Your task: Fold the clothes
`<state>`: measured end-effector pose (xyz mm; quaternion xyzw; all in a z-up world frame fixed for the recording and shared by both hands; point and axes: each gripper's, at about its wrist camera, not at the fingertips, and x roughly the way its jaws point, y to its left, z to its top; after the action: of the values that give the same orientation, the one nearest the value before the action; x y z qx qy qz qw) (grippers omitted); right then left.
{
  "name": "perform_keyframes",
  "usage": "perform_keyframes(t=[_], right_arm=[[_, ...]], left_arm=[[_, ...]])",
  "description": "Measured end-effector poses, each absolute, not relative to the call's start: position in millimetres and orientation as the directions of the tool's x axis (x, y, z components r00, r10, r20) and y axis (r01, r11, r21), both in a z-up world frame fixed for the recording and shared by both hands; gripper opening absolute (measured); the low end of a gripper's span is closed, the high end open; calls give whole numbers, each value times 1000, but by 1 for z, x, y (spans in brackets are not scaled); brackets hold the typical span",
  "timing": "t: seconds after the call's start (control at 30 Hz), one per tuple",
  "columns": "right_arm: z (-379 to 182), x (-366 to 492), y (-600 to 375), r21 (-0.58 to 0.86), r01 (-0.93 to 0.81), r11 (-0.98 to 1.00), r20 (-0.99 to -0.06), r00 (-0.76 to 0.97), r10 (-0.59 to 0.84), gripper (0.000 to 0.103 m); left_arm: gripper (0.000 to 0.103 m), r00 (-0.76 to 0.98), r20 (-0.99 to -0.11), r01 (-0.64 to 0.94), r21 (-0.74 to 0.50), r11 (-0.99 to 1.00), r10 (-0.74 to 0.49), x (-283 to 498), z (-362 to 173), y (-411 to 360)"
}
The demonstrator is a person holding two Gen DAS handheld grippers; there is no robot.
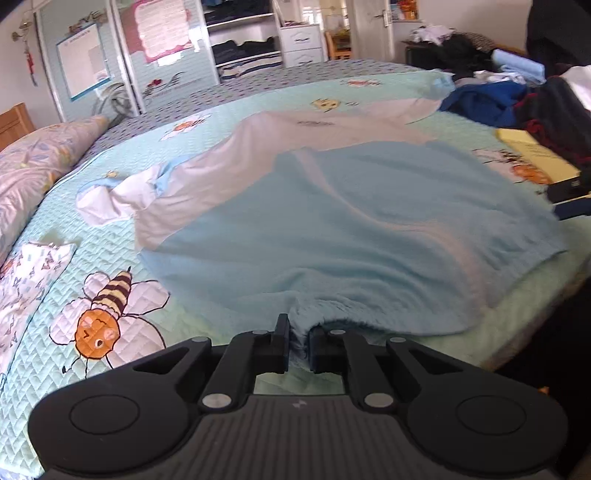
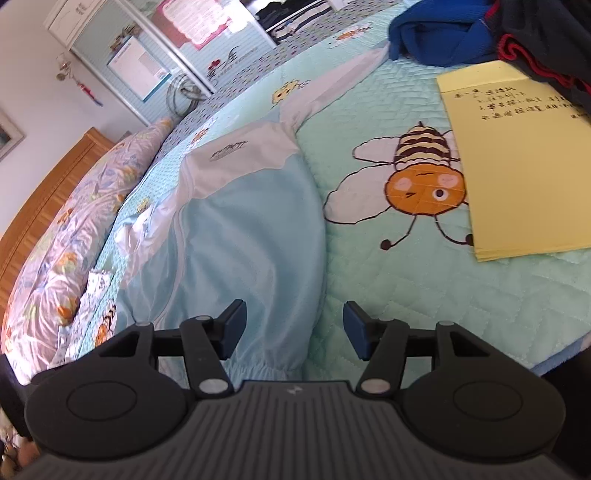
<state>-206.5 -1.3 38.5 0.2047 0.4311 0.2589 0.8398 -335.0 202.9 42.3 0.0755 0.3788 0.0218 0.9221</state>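
Left gripper (image 1: 298, 345): black two-finger tool, seen nearest the lens; its fingers are pinched together on the gathered hem of the garment, with a fold of blue cloth squeezed between the pads.
Right gripper (image 2: 293, 328): black two-finger tool with dark blue pads; its fingers are held apart, the elastic hem edge is seen between and below them, and no pad is pressed on the cloth.
Garment: a light blue and white jacket (image 1: 332, 206) of thin smooth fabric is spread flat across the bed, its hem toward the cameras; the white upper part carries a small grey print (image 2: 227, 150), and 1 white sleeve with a blue cuff (image 1: 110, 199) is crumpled at the left in the left wrist view.
Bedspread: a pale green quilted cover (image 2: 424, 295) lies under the jacket, printed with cartoon bees (image 1: 101, 317).
Paper: a yellow sheet with dark handwriting (image 2: 517, 166) rests on the cover, well apart from the jacket.
Other clothes: a dark blue garment (image 2: 439, 33) is heaped beyond the paper, beside black fabric with red trim (image 2: 535, 40).
Pillow: a floral satin pillow (image 2: 70, 236) is set along a wooden headboard (image 2: 55, 184).
Background: wardrobe shelves with dark folded clothes (image 1: 243, 48) are visible.
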Motion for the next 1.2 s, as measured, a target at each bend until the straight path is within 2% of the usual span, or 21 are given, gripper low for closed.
perform_keyframes(t=[0.13, 0.23, 0.3, 0.43, 0.53, 0.6, 0.73, 0.87, 1.1, 1.2], right_arm=[[38, -210, 9, 538, -328, 777, -629, 457, 629, 61], [44, -222, 28, 471, -489, 735, -623, 406, 669, 61], [52, -239, 48, 363, -631, 685, -620, 385, 684, 66], [63, -271, 92, 38, -808, 588, -599, 452, 661, 88], [62, -286, 121, -158, -862, 482, -602, 471, 645, 90], [61, -290, 133, -215, -881, 421, -614, 457, 644, 90], [53, -285, 144, -227, -900, 371, -654, 423, 627, 90], [48, -272, 141, -236, -862, 449, -638, 486, 597, 89], [56, -234, 110, 128, -801, 585, -584, 416, 697, 89], [55, -226, 102, 179, -748, 639, -572, 449, 686, 89]], left_arm=[[10, 721, -681, -15, 171, 985, 129, -344, 54, 206], [11, 730, -669, -73, 129, 989, 141, -341, 62, 215], [11, 733, -669, -65, 115, 991, 125, -332, 68, 215], [11, 730, -677, -41, 87, 995, 89, -311, 77, 213], [12, 720, -693, -58, 10, 998, 49, -296, 83, 221], [12, 718, -696, -79, -37, 996, 31, -290, 87, 229], [13, 714, -700, -105, -109, 989, -1, -288, 89, 241], [15, 702, -712, -117, -104, 988, 8, -296, 84, 244], [18, 666, -744, -139, -52, 989, 54, -311, 71, 248], [20, 656, -751, -129, -18, 991, 72, -318, 68, 246]])
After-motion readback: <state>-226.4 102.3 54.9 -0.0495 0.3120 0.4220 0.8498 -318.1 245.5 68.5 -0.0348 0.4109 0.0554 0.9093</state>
